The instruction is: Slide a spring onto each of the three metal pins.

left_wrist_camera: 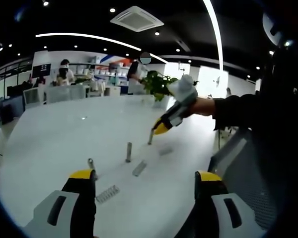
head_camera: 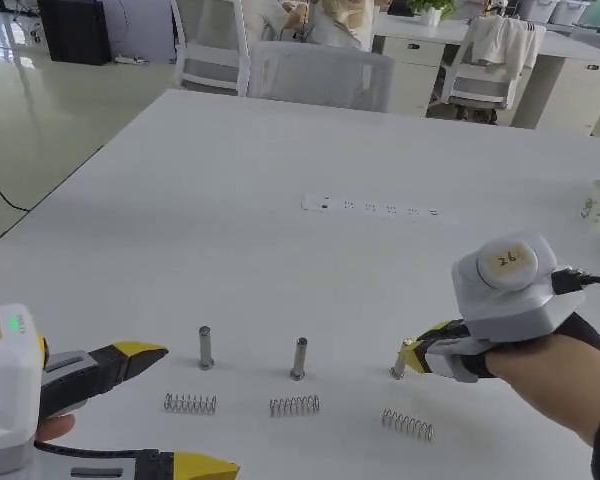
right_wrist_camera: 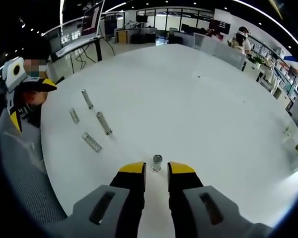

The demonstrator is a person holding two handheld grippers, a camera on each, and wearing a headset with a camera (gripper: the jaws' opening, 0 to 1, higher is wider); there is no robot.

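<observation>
Leftmost spring (head_camera: 190, 403) lies flat, crosswise, lower left, nearest the released left claw (left_wrist_camera: 145, 176); right claw (right_wrist_camera: 157, 171), barely parted, straddles the right pin (head_camera: 397, 371).

A socket strip (head_camera: 370, 207) is set into the white table (head_camera: 280, 150) toward its far edge; a grey chair (head_camera: 320, 75) stands beyond that edge.
</observation>
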